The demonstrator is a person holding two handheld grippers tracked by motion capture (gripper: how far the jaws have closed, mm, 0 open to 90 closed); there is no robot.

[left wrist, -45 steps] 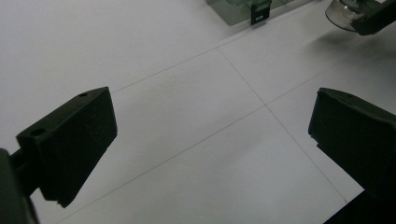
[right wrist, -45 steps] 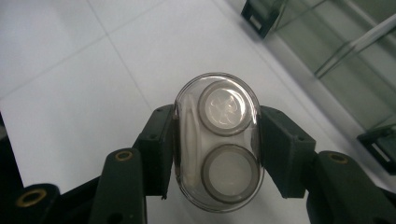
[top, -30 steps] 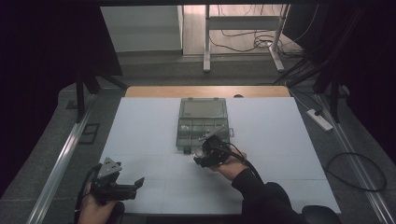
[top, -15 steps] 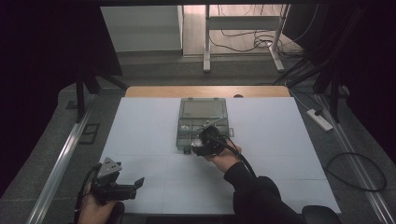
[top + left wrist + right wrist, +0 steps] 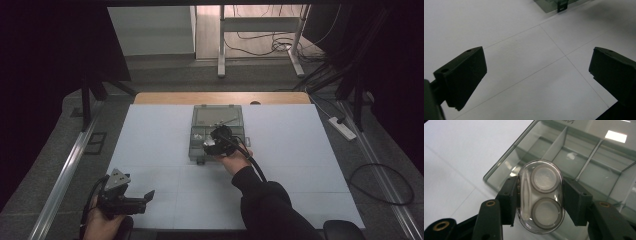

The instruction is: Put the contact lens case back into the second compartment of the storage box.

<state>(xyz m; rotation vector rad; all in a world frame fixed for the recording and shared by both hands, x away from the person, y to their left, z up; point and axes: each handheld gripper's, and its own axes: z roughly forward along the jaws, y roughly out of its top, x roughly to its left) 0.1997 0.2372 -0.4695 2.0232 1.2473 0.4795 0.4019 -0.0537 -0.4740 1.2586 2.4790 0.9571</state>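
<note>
got my right gripper (image 5: 540,200) clamped on this little clear oval case (image 5: 540,196), pads pressing both long sides. it has two round lidded wells stacked inside and a white stick thing down one edge. i'm holding it right over the smoky compartment box (image 5: 584,162). left gripper (image 5: 536,80) hangs wide open over the white table (image 5: 529,60), nothing in it

Held item: clear oval case (image 5: 540,196), two round grey-rimmed wells, white strip along one side.
Pose: lengthwise between the pads, clamped on both long sides, off the surface.
Position: above near edge of compartment box (image 5: 198,150).
Box: smoky transparent, dividers visible, table centre.
</note>
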